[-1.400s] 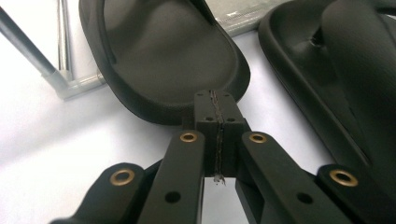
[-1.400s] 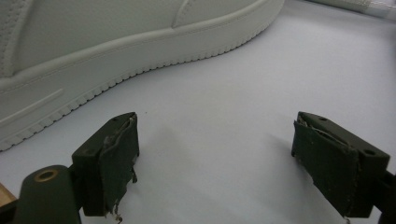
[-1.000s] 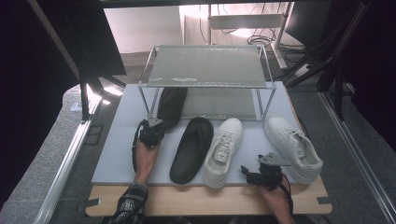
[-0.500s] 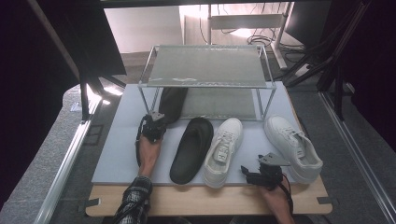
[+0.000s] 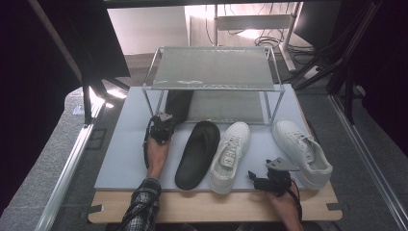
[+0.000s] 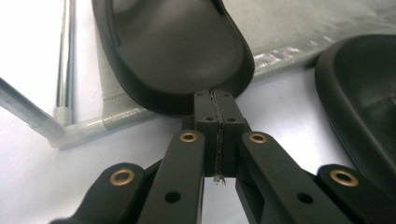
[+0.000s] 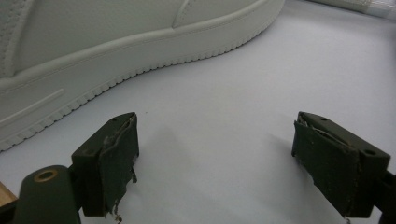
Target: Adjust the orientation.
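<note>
The left hand-held gripper (image 6: pixel 215 116) was pressed together, its tips touching the black slipper's (image 6: pixel 173 51) heel. The right hand-held gripper (image 7: pixel 215 154) stood spread beside the white sneaker (image 7: pixel 116 46).

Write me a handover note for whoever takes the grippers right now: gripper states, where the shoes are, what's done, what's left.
Left gripper: shut, tips against the heel of the black slipper on the rack's lower shelf.
Right gripper: open, nothing held, beside the right white sneaker.
On the mat: second black slipper, left white sneaker.
Done: one slipper on the rack.
Left: likely the other three.
</note>
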Motion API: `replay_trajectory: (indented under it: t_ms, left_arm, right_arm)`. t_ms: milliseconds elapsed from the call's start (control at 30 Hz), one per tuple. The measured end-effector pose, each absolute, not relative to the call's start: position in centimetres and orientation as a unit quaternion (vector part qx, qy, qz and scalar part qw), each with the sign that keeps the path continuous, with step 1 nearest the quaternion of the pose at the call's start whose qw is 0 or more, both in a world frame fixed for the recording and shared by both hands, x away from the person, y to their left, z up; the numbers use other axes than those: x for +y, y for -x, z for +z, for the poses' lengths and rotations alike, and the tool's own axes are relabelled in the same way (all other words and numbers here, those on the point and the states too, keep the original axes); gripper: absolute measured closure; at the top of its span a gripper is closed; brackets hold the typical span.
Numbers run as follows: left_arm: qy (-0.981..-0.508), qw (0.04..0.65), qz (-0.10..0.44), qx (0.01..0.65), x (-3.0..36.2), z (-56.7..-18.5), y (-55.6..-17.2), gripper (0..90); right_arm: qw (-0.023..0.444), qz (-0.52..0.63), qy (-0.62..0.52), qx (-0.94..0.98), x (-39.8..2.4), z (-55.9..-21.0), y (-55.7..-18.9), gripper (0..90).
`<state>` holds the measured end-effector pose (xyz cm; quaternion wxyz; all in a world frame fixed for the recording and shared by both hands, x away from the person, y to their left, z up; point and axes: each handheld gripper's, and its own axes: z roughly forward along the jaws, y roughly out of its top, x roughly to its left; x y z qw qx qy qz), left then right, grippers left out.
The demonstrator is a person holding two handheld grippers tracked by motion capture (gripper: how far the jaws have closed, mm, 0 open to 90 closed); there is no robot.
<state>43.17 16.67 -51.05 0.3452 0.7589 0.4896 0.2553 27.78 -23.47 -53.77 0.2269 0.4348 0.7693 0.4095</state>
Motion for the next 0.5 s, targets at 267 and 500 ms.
replay_trajectory:
  t_ms: [267,500]
  left_arm:
    - [-0.763,0.372,0.227,0.477,17.7,-50.5,-42.2,86.4]
    - [-0.764,0.401,0.205,0.463,18.1,-49.3,-40.5,81.9]
  right_arm:
    - [0.227,0.409,-0.435,0.769,-23.5,-53.8,-27.8,15.2]
    - [0.228,0.409,-0.435,0.769,-23.5,-53.8,-27.8,15.2]
